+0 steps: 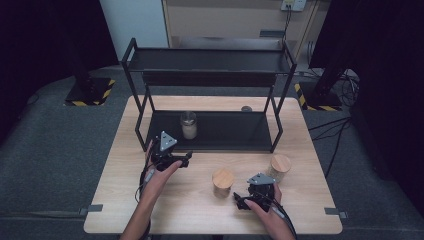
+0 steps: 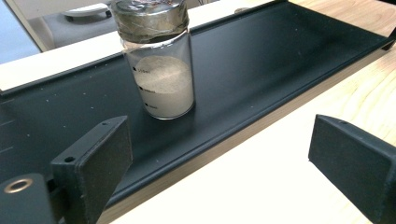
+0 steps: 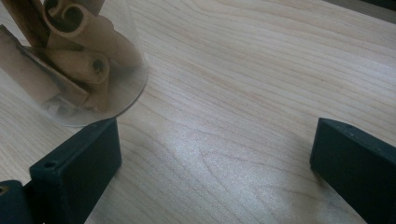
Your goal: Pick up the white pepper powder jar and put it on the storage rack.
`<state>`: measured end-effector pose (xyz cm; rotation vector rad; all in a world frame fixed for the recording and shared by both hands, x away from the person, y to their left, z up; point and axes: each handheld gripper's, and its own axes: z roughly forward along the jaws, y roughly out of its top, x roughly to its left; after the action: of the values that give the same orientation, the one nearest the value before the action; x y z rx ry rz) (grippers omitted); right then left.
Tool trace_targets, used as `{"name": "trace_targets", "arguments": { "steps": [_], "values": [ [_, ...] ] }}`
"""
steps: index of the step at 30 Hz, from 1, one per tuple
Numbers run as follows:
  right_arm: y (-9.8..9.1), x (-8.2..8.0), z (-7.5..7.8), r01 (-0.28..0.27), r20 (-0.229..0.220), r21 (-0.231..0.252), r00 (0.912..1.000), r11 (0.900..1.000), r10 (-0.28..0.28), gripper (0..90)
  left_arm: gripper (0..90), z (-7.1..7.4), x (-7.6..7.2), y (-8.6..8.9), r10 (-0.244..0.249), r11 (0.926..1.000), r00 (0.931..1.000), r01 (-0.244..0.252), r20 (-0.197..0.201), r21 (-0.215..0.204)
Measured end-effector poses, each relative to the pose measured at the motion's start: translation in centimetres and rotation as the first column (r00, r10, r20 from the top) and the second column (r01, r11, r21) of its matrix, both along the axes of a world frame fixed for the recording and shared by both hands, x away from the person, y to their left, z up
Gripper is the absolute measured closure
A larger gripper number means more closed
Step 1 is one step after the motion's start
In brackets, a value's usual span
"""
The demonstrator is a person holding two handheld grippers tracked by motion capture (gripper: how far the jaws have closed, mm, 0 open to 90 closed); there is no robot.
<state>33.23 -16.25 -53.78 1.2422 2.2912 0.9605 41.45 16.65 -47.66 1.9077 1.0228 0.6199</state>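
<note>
On the lower shelf of a black rack point(image 1: 210, 131) stands a glass jar of white powder point(image 1: 188, 125) with a silver lid. My left gripper point(image 1: 183, 158) hovers just in front of that shelf, open and holding nothing. In the left gripper view the powder jar point(image 2: 161, 70) is ahead and left of the open gripper point(image 2: 224, 163), apart from the jaws. My right gripper point(image 1: 240, 201) rests low near the table's front, beside a wooden-lidded jar point(image 1: 223, 181). In the right gripper view the gripper point(image 3: 215, 163) is open over bare wood, and a jar of cinnamon sticks point(image 3: 70, 60) stands just past its left jaw.
A second wooden-lidded jar point(image 1: 280, 167) stands right of the right hand. The rack's upper shelf point(image 1: 210, 60) overhangs the lower one, with posts at its corners. A small dark round object point(image 1: 246, 108) lies on the table behind the rack.
</note>
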Motion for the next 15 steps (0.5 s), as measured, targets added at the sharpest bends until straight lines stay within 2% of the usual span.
{"name": "trace_targets", "arguments": {
  "steps": [15],
  "values": [
    [0.0, 0.0, 0.0, 0.000, 0.000, 0.000, 1.0000, 1.0000, 0.000, 1.9, 4.6, 0.2, -1.6, -0.3, -0.027, 0.9993, 0.9996, 0.027, 0.002, 0.025]
  ]
}}
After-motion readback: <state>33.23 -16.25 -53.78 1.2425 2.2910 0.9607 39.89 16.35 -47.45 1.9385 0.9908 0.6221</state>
